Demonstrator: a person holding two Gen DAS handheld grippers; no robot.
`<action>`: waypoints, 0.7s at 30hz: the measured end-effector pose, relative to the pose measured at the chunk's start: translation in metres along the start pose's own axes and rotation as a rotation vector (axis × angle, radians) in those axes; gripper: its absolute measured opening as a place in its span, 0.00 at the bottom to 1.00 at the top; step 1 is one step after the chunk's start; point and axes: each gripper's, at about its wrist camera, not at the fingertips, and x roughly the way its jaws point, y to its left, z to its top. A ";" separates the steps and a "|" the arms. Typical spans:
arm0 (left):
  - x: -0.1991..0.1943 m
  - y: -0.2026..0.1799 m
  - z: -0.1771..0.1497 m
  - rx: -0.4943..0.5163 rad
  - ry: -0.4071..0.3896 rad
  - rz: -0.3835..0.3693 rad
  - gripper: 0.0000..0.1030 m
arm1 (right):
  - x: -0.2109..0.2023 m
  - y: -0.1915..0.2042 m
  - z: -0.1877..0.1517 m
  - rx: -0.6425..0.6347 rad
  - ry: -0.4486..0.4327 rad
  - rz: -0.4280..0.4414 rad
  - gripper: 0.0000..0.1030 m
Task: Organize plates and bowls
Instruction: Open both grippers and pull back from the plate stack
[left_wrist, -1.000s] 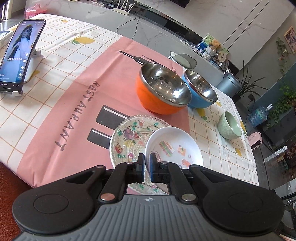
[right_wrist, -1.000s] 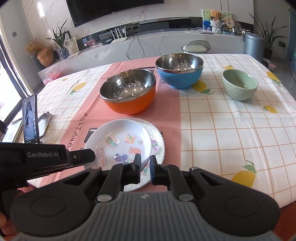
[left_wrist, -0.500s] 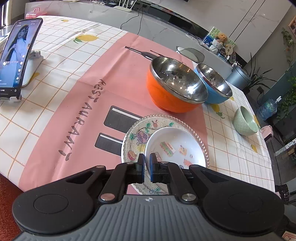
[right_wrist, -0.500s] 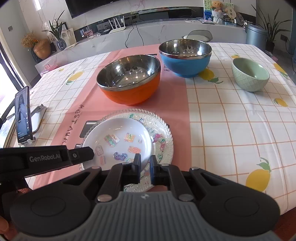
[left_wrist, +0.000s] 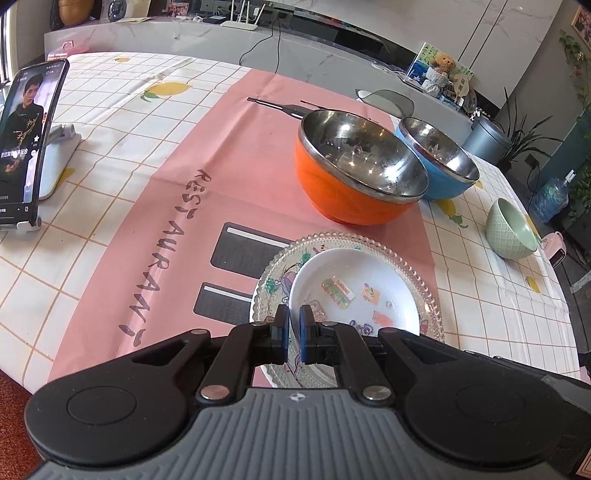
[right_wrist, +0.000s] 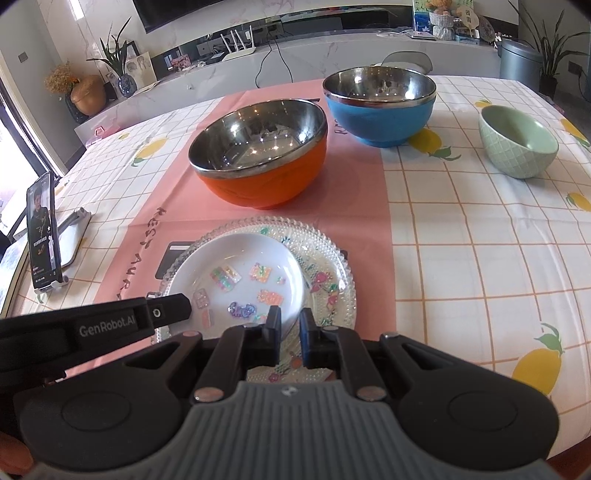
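Left claw (right_wrist: 173, 312) marked GenRobot.AI, tablecloth (left_wrist: 184, 206) reading RESTAURANT

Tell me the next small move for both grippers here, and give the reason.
Probably open both. The left gripper and right gripper each pinch the near rim of the small white sticker-decorated plate, which now looks seated on the clear beaded glass plate. Stacking seems done, so letting go frees both for the bowls.

Orange bowl (right_wrist: 258, 155), blue bowl (right_wrist: 380, 107), checked tablecloth (right_wrist: 480, 240).
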 end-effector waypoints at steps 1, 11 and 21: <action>0.000 -0.001 0.000 0.009 -0.004 0.005 0.07 | 0.000 0.000 0.000 -0.001 -0.001 0.001 0.08; -0.004 -0.001 0.001 0.024 -0.007 0.018 0.18 | 0.001 0.005 0.000 -0.042 -0.013 0.012 0.30; -0.023 0.011 0.012 -0.050 -0.040 -0.043 0.33 | -0.011 -0.006 0.002 -0.010 -0.036 0.017 0.43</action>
